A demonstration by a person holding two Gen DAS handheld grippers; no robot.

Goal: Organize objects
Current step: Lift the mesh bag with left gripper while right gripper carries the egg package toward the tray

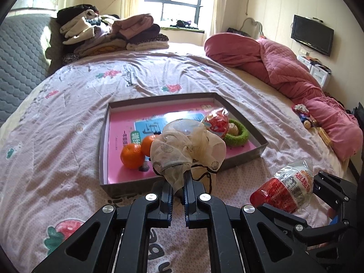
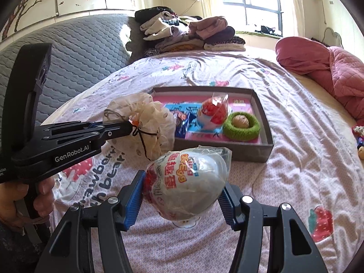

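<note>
While clamped crosswise, wrapped egg [image 2: 186, 182] tip rightward

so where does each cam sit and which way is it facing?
Left wrist: on the left gripper, angled down across the bed to the tray; jaws shut on a mesh pouch.
Right wrist: on the right gripper, same heading; jaws hold a wrapped toy egg; a hand shows.
Shared: tray, pouch, egg.

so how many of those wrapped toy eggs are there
2: one wrapped toy egg lies in the tray beside the green ring; the other egg is held in the right gripper.
</note>
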